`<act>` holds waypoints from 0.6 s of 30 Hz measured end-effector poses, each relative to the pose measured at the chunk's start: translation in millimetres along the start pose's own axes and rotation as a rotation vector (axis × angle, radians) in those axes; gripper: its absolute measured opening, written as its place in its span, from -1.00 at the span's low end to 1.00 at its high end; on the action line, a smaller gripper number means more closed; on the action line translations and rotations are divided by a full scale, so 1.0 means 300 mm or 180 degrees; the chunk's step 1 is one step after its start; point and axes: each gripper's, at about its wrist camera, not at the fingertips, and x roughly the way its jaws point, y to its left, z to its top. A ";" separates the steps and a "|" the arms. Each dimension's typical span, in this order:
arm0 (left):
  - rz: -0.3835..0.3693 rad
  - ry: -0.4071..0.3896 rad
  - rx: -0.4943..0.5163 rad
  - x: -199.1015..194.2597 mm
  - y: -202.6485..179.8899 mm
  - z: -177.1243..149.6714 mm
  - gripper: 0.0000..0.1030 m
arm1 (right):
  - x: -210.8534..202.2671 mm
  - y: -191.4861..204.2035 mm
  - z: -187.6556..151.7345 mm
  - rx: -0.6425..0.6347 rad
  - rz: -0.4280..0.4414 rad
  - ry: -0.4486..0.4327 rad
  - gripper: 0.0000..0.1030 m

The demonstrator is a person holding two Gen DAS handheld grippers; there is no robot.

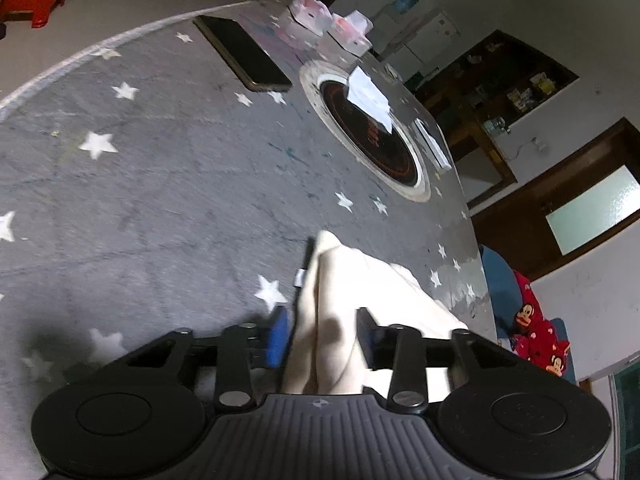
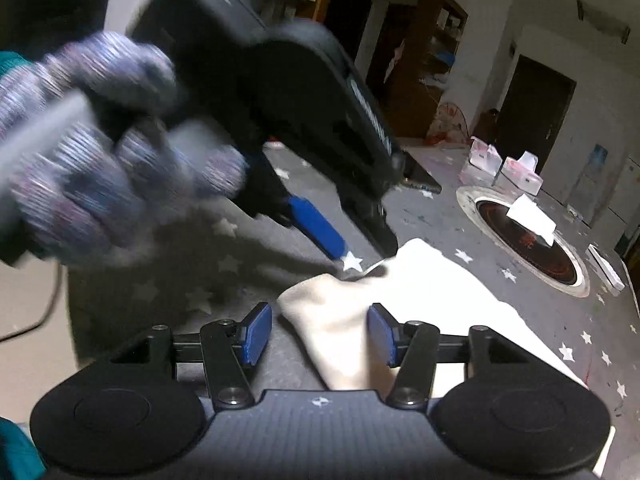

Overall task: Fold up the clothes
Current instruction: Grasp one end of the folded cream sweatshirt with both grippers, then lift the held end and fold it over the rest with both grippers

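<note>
We see cream cloth (image 1: pixel 332 320) between both open pairs of jaws; only the right wrist view shows the gloved hand (image 2: pixel 92 152) holding the left gripper (image 2: pixel 360 256).

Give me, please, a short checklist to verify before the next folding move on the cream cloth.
1. Cream cloth lies between left tongs: ok.
2. Left tongs closed on the cloth: not ok, pads stand open.
3. Right tongs over the cloth edge: ok, but open, no grip.
4. Cloth flat on the star tablecloth: not ok, bunched.
5. Phone clear of the cloth: ok.
6. Far end of the cloth: cannot tell, out of view.
</note>
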 end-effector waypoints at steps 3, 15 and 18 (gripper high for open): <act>-0.0038 -0.0019 -0.0095 -0.008 0.020 0.000 0.30 | -0.002 -0.018 0.004 0.0097 -0.0031 -0.0012 -0.50; -0.0486 0.0211 -0.0587 0.121 -0.012 -0.019 0.42 | -0.175 -0.212 0.004 0.1021 0.0230 -0.0441 -0.77; -0.0608 0.0307 -0.0629 0.169 -0.022 -0.024 -0.32 | -0.171 -0.215 -0.015 0.1026 0.0304 -0.0417 -0.77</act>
